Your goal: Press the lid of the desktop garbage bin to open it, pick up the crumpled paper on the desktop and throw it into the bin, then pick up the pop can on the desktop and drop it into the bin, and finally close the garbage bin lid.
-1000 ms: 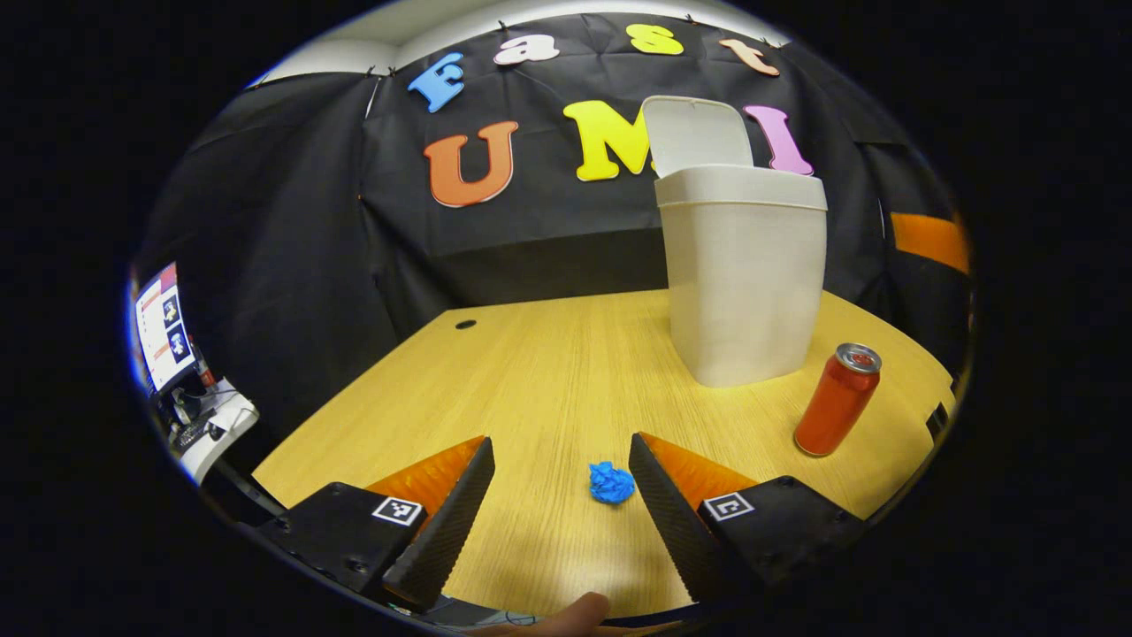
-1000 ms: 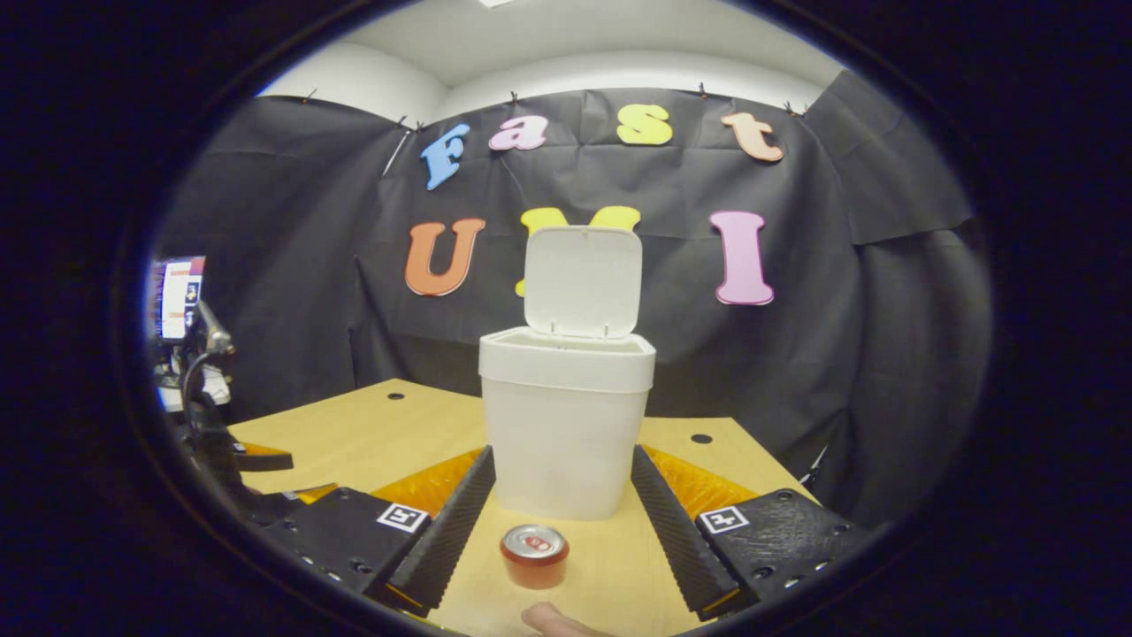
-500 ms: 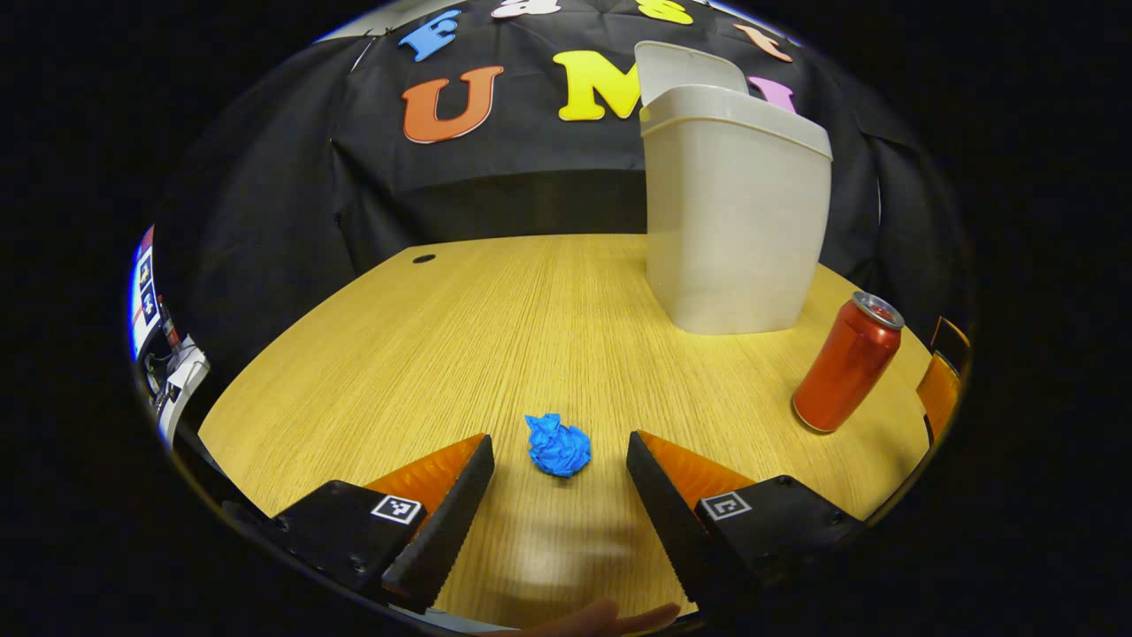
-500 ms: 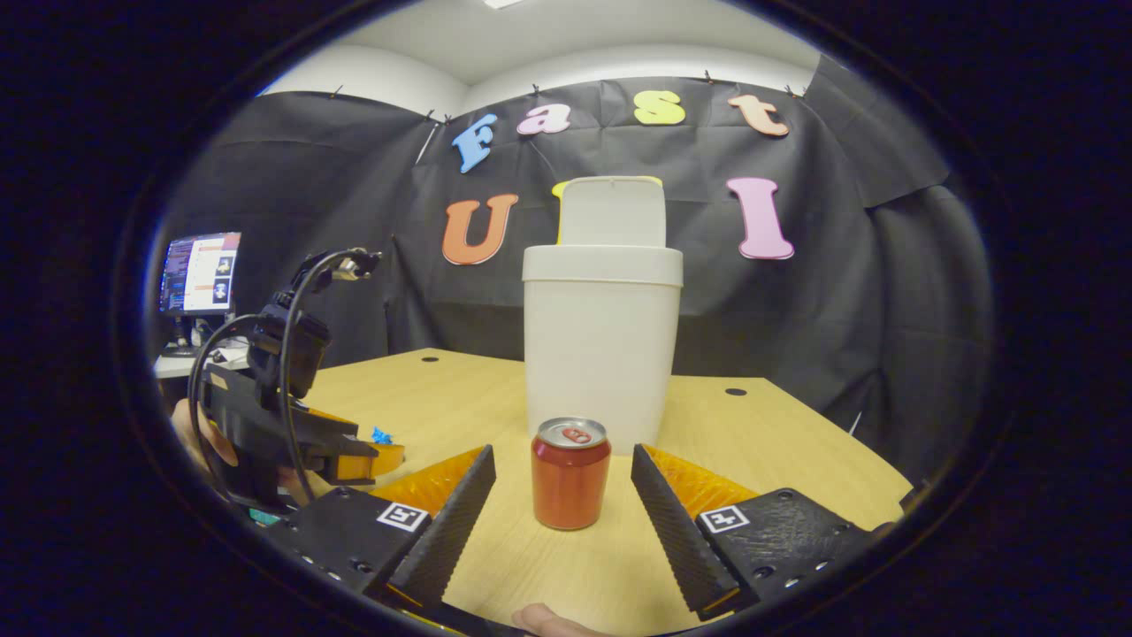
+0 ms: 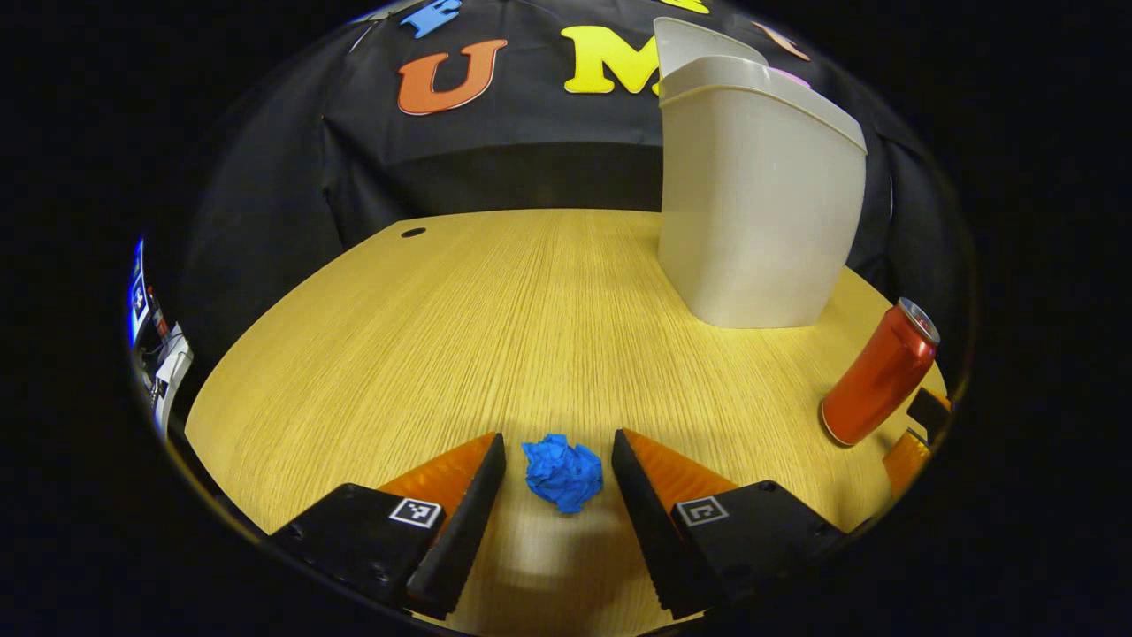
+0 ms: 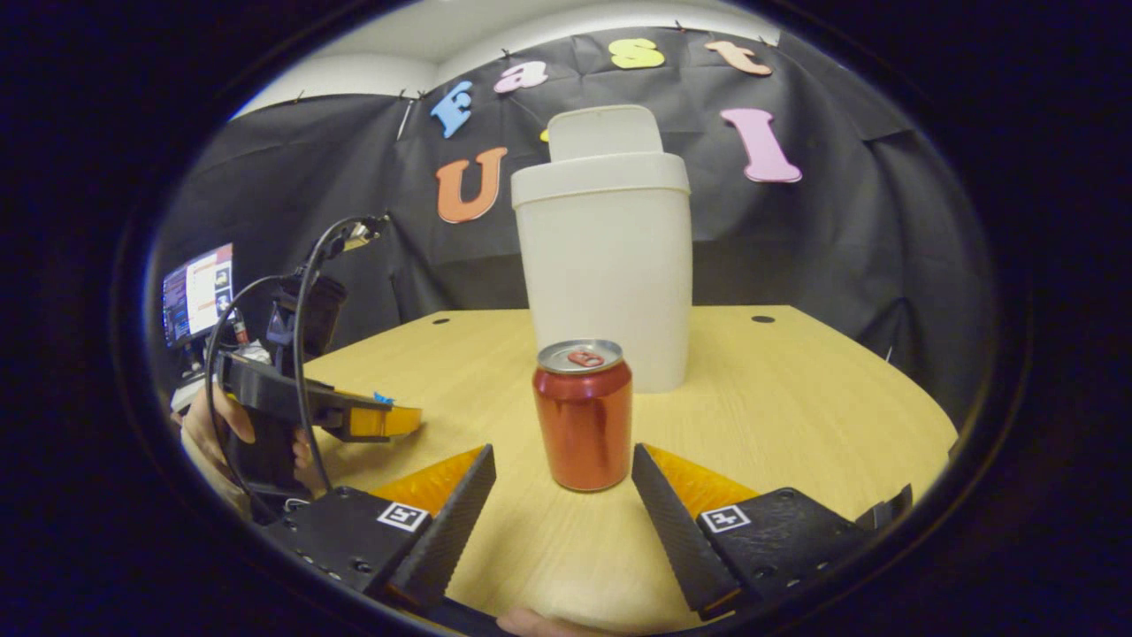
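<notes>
Both tongs, left point(image 5: 555, 473) and right point(image 6: 563, 491), spread over wooden desktop point(image 5: 531, 318), black-draped booth.

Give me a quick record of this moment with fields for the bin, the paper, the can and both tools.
bin: upright on the wooden table, lid raised
paper: blue, crumpled, on the table between the open fingers of the left tool, not gripped
can: red, upright before the bin
right tool: open, can just ahead of its tips
</notes>
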A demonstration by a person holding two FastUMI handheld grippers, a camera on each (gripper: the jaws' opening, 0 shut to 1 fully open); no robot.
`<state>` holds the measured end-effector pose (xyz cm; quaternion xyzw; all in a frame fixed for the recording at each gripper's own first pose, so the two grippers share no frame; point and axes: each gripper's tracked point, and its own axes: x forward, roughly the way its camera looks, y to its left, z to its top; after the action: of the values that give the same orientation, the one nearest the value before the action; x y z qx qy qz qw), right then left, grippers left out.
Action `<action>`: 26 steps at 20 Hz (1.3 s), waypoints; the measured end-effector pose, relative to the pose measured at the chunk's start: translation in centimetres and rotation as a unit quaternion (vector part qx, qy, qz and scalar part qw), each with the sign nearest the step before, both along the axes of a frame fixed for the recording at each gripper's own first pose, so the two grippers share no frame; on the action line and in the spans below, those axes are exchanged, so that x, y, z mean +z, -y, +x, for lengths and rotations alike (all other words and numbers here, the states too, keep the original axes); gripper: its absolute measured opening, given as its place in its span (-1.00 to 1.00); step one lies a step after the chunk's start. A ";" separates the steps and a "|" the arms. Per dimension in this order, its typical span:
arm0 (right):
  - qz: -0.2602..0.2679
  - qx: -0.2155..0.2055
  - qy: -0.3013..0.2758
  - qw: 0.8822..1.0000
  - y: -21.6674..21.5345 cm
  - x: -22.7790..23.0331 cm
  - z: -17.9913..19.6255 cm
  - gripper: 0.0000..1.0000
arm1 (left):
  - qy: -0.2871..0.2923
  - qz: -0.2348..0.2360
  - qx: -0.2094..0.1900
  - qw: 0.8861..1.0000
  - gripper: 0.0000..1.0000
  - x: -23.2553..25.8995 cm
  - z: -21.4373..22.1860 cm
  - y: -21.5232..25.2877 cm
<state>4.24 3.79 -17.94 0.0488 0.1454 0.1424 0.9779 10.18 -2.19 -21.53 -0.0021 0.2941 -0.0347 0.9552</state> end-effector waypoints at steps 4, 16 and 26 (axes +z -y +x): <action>0.001 -0.009 -0.022 1.000 0.0 -0.6 1.4 0.86 | 0.000 -0.003 -0.003 1.000 0.45 0.1 -0.1 -0.2; -0.016 -0.026 -0.061 0.998 -0.6 -1.4 3.1 0.92 | 0.046 -0.024 0.026 0.998 -0.36 4.3 1.3 -1.0; -0.048 -0.078 -0.064 0.994 0.3 0.1 5.6 0.92 | 0.114 -0.027 0.015 0.993 -0.27 9.4 -1.9 -1.0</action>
<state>9.81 3.49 -17.86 0.0225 0.2097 0.0549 0.9760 8.29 -1.18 -12.15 -0.0281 0.1826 -0.0280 0.9824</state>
